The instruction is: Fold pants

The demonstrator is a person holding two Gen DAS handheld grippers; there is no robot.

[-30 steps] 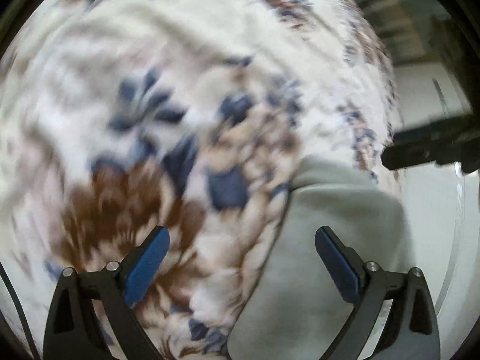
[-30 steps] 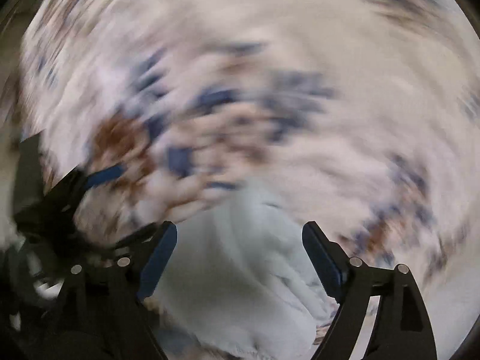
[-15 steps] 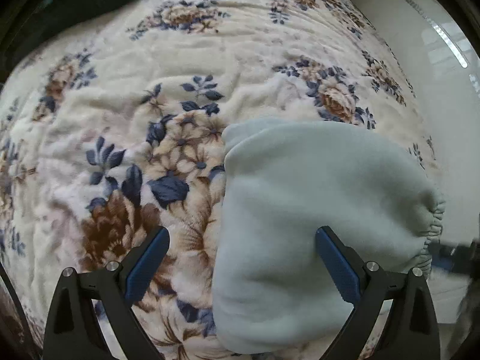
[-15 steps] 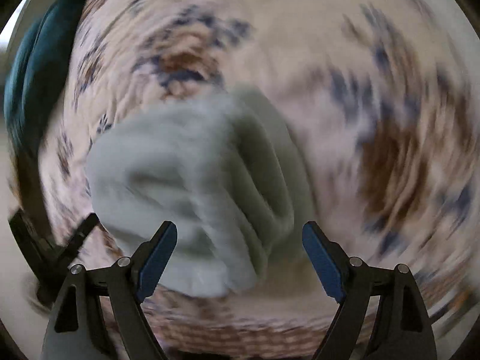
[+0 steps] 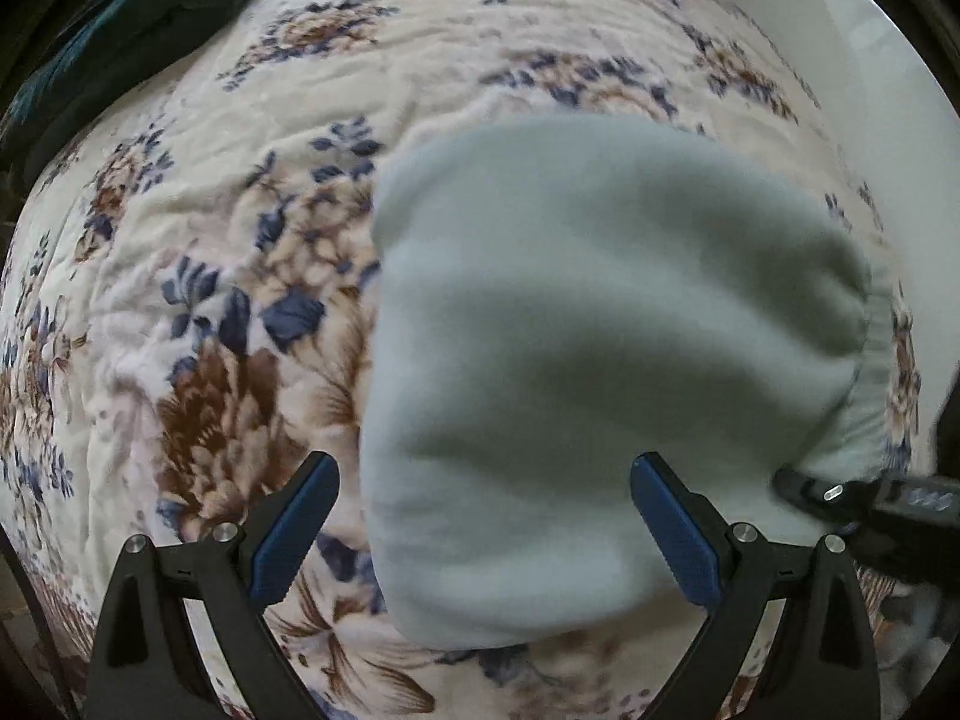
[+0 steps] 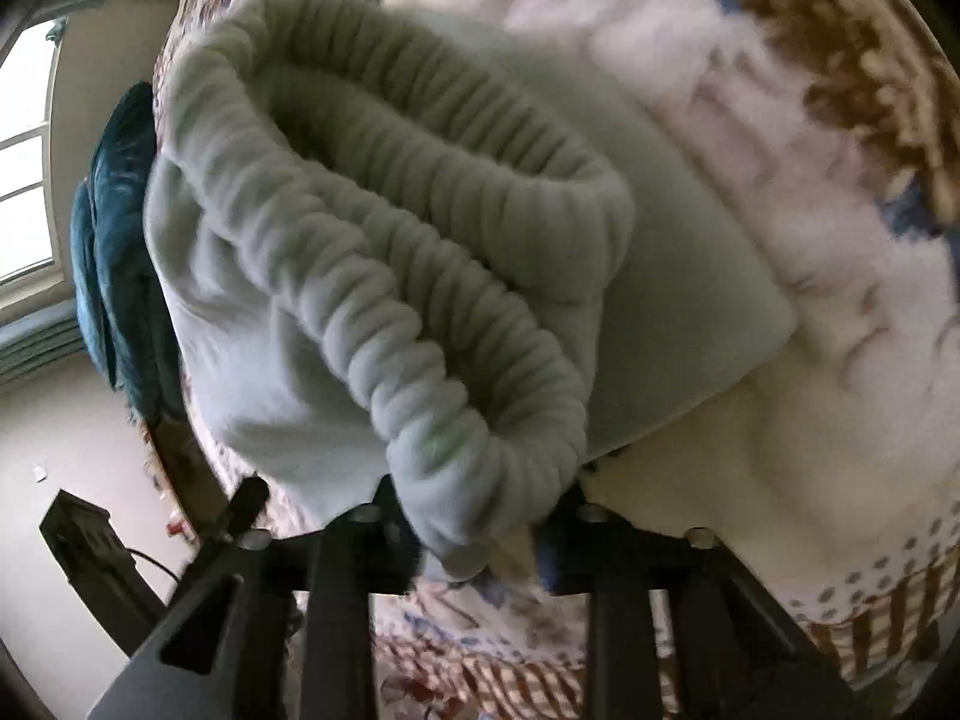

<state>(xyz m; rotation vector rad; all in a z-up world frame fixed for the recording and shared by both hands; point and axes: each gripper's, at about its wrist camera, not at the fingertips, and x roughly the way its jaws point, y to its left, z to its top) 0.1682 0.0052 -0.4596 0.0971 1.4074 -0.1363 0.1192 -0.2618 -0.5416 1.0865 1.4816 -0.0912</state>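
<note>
The pale green fleece pants (image 5: 576,348) lie folded in a compact bundle on the floral blanket (image 5: 198,252). My left gripper (image 5: 483,531) is open and empty, its blue pads either side of the bundle's near edge, just above it. My right gripper (image 6: 480,540) is shut on the ribbed elastic waistband (image 6: 468,420) of the pants (image 6: 678,252); the fingertips are hidden under the fabric. The right gripper's tip also shows in the left wrist view (image 5: 840,495) at the bundle's right corner.
A dark teal cloth (image 5: 132,18) lies at the bed's far left; it also shows in the right wrist view (image 6: 114,252). The bed edge and pale floor (image 6: 78,438) are to the left. A window (image 6: 24,150) is beyond. A black stand (image 6: 84,540) is on the floor.
The right gripper has swung in low at the bed edge and closed on the waistband. The left gripper has moved closer to the bundle and stays open.
</note>
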